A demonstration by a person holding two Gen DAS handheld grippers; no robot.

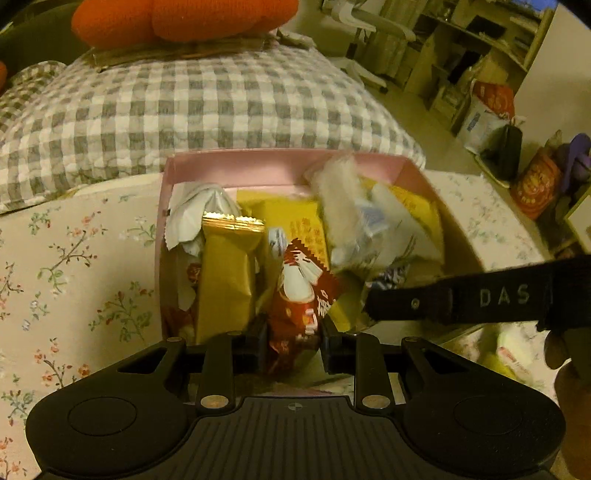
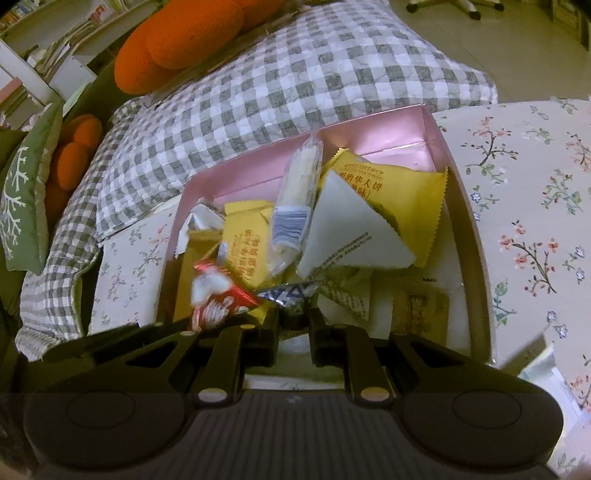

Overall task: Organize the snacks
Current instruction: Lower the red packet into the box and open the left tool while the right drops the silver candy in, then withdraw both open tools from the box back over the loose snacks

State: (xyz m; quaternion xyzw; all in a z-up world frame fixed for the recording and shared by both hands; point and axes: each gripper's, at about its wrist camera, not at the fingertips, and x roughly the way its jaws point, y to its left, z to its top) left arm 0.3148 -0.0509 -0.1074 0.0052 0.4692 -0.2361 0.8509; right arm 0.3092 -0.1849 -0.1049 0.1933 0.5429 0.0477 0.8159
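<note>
A pink box [image 1: 258, 162] [image 2: 369, 125] on the floral bedsheet holds several snack packets: yellow ones [image 2: 388, 181], a gold one [image 1: 225, 280] and a long clear one [image 2: 299, 184]. My left gripper [image 1: 293, 338] hangs over the box's near end, shut on a red packet [image 1: 299, 295] that sticks up between its fingers. That red packet [image 2: 218, 299] also shows in the right wrist view. My right gripper [image 2: 293, 325] is inside the box, shut on a silver-blue wrapper [image 2: 288, 295]. Its black finger [image 1: 443, 299] reaches in from the right.
A grey-and-white checked pillow [image 1: 184, 107] lies behind the box, with orange cushions [image 1: 177, 18] beyond it. The floral sheet [image 1: 74, 258] spreads on both sides. A loose packet [image 2: 535, 373] lies outside the box at the near right. Shelves and bags [image 1: 495, 99] stand off the bed.
</note>
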